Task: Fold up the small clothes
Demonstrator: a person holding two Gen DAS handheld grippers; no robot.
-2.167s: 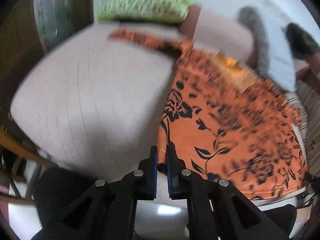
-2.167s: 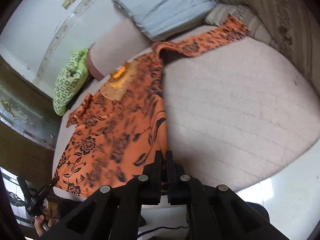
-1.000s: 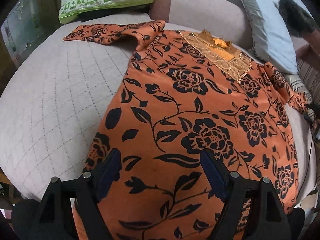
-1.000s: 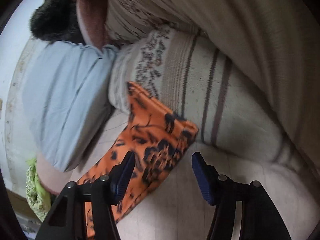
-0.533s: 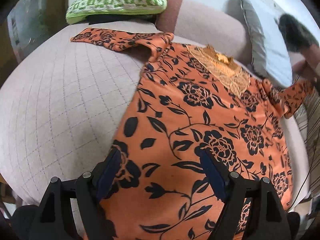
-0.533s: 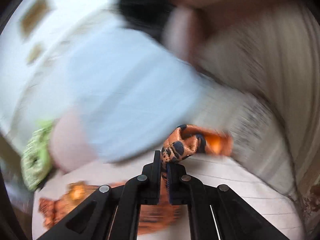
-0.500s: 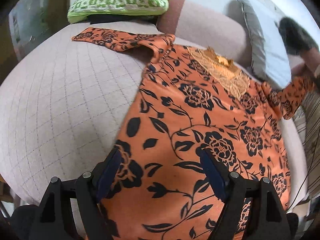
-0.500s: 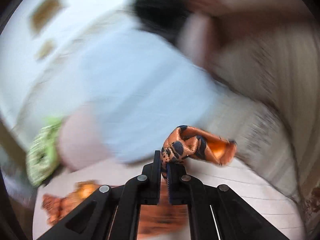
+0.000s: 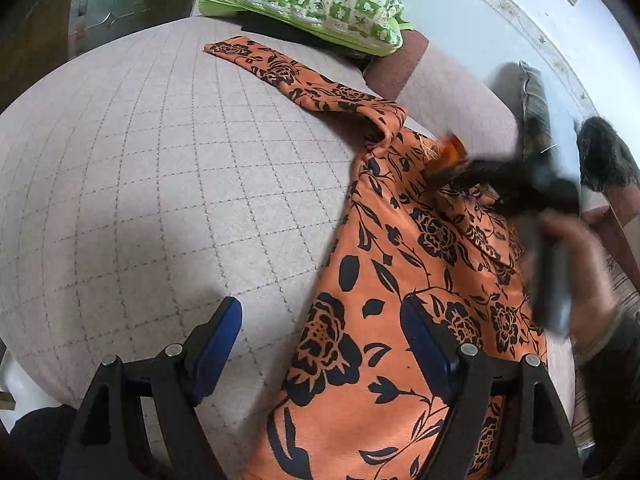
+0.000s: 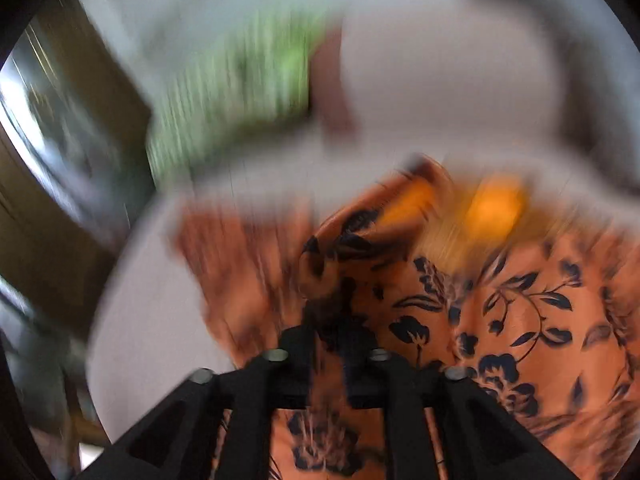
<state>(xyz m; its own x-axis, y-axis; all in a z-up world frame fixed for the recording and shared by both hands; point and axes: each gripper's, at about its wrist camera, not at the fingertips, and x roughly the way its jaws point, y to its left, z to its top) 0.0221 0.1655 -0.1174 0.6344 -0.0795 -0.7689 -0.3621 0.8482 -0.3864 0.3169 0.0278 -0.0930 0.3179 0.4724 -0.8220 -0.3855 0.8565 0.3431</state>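
Lying on the bed (image 9: 140,168), the orange floral garment (image 9: 400,300) runs lengthwise away from the left hand-held gripper (image 9: 322,344), whose spread jaws hold nothing. The right hand-held gripper (image 10: 326,360), opening around the folded-in sleeve (image 10: 360,236), is nearer the collar; the other sleeve (image 9: 288,72) stretches ahead and left.

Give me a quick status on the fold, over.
Left gripper open, empty, over the orange floral top's edge. Right gripper opening, its sleeve between the fingers, folded over the body. Far sleeve still spread out.
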